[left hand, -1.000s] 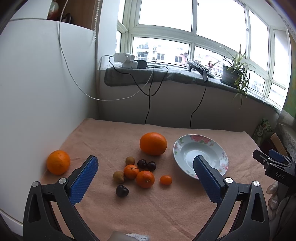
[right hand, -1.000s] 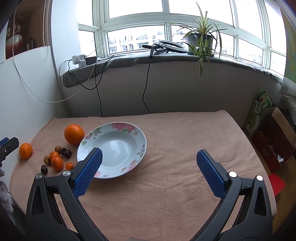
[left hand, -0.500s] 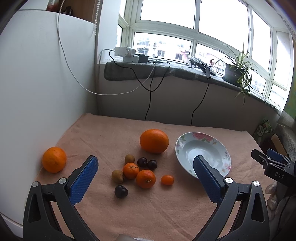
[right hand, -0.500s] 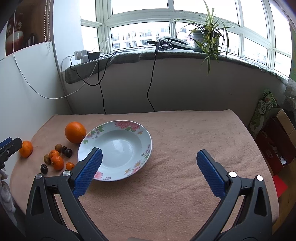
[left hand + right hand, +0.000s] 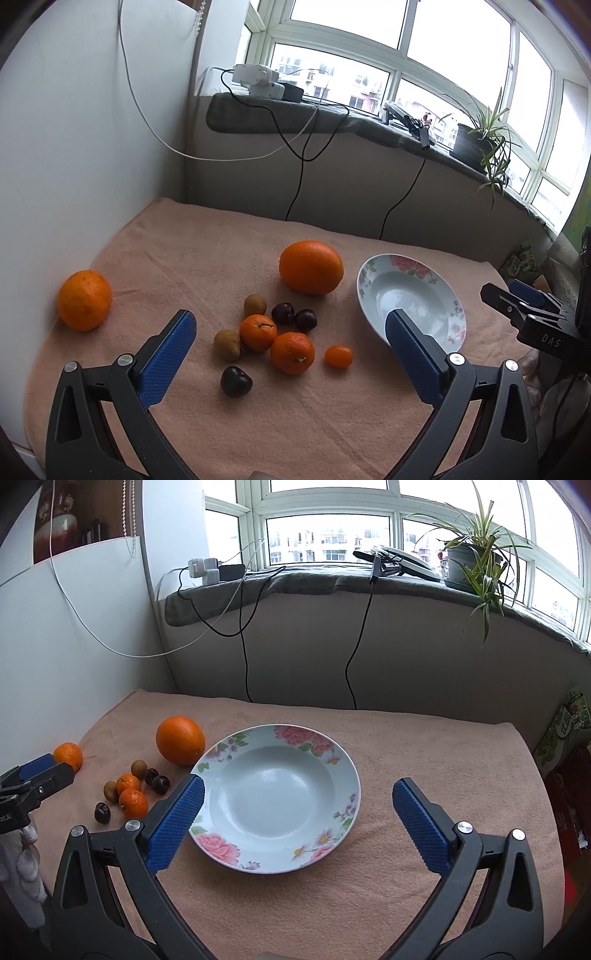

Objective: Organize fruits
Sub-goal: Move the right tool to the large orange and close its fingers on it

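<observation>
Hovering left gripper (image 5: 291, 347) (jaws wide) over fruits (image 5: 275, 334).

The left claw (image 5: 290, 341) hangs above the surface near its left edge, blue-padded fingers (image 5: 168, 356) spread wide with nothing between them. The right claw (image 5: 295, 819) hovers toward the middle of the surface, fingers (image 5: 419, 821) equally wide apart and gripping nothing. Both point forward and downward.

Right gripper (image 5: 532, 314) cut off at the frame edge — plate (image 5: 373, 269) near rim hidden behind a blue pad (image 5: 417, 354).
</observation>
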A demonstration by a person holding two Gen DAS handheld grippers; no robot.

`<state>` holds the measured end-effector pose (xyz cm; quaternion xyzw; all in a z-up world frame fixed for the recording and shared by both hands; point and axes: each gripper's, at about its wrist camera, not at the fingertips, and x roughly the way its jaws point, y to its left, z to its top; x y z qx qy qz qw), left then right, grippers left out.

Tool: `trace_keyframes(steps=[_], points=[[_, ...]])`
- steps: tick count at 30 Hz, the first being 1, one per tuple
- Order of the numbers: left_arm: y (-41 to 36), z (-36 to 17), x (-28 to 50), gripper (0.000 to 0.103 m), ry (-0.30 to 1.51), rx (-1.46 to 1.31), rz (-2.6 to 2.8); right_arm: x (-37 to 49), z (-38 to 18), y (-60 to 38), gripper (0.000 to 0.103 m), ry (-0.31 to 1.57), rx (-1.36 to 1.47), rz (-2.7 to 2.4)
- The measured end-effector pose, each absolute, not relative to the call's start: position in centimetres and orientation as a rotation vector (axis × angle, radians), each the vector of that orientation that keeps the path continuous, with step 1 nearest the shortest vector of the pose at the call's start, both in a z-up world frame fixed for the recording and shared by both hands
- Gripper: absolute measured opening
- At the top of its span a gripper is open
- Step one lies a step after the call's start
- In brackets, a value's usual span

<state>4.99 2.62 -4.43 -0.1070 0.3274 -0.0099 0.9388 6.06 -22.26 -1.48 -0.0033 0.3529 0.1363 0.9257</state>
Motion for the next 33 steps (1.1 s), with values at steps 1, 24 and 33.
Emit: trace_keyframes(steps=[1,24,33], points=[[2.6,-4.6,5.2,0.102,0.673,-0.223,-0.028,6.5,-1.5,-21.8,0.103,0.729,-0.012,0.300],[2.4,-7.9,11.4,0.077,0.758,-0.297,-0.132,17.9,-4.0,-11.0,0.099,0.962,-0.143,0.697],[2.3,-8.8,13.1,0.070,0.779,-0.315,-0.155,20.2,-6.4,-8.4,0.084,1.070,-0.154,0.775]])
